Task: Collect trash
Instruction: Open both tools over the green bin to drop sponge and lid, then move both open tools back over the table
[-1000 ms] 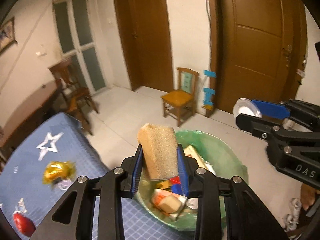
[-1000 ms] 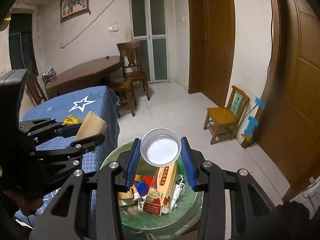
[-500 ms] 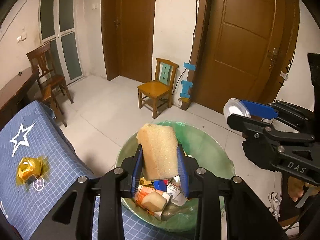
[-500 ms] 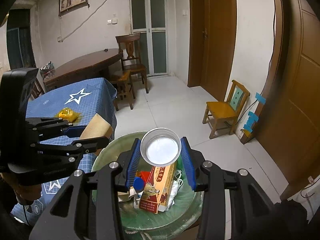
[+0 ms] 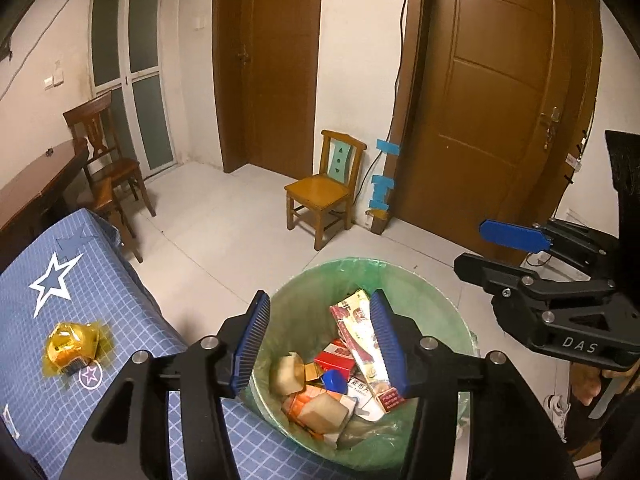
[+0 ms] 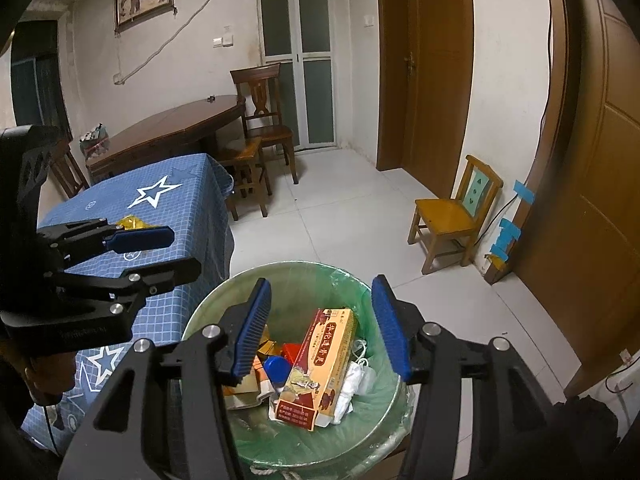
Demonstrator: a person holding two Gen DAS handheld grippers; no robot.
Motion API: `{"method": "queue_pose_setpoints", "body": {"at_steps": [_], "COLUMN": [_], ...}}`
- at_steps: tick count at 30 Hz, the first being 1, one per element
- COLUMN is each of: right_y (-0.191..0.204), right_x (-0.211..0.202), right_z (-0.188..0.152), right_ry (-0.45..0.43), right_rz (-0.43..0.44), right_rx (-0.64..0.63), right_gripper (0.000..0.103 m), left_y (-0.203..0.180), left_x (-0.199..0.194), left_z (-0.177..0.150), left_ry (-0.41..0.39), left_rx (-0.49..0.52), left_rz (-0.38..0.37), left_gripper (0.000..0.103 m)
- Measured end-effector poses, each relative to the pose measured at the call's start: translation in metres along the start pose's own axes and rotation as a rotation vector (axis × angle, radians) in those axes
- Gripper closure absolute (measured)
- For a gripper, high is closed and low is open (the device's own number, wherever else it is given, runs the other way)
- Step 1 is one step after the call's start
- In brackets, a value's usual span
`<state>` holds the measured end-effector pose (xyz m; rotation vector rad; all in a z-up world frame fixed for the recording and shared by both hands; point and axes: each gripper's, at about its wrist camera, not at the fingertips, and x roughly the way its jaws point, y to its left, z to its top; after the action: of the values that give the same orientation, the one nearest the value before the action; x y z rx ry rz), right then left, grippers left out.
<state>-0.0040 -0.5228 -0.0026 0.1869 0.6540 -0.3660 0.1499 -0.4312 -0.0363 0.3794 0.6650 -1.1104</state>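
Note:
A round bin with a green liner (image 5: 436, 304) (image 6: 344, 276) stands on the floor beside the blue table and holds several pieces of trash, among them an orange carton (image 6: 324, 360) and a tan sponge (image 5: 286, 372). My left gripper (image 5: 320, 340) is open and empty above the bin. My right gripper (image 6: 322, 328) is open and empty above the bin too; it also shows at the right of the left wrist view (image 5: 516, 252). A gold foil wrapper (image 5: 72, 346) lies on the blue star-patterned tablecloth (image 5: 80, 292).
A small yellow wooden chair (image 5: 324, 192) stands by the wall with brown doors (image 5: 492, 100) behind it. A dark wooden table (image 6: 172, 136) and dark chairs (image 6: 264, 120) stand beyond the blue table. White tiled floor (image 6: 352, 216) lies between them.
My left gripper opened and the tan sponge dropped into the bin. My right gripper opened and the white cup left it. Both grippers stayed above the bin.

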Motion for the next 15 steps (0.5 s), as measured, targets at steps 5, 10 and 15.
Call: {"method": "queue_pose_setpoints", "body": {"at_steps": [5, 10, 15], "right_y": [0.004, 0.012, 0.038], "right_x": [-0.005, -0.01, -0.023], "right_z": [0.003, 0.003, -0.004], "right_ry": [-0.01, -0.035, -0.111], "right_rz": [-0.002, 0.008, 0.029], "right_rx": [-0.003, -0.007, -0.053], "right_gripper": [0.053, 0.053, 0.053], "left_y": [0.001, 0.005, 0.027], "left_x": [-0.015, -0.048, -0.107], "left_z": [0.0, -0.004, -0.029], "left_ry": [-0.011, -0.04, -0.046], "left_rx": [-0.007, -0.033, -0.031], "left_rz": [0.007, 0.04, 0.087], "left_gripper": [0.049, 0.042, 0.041]}}
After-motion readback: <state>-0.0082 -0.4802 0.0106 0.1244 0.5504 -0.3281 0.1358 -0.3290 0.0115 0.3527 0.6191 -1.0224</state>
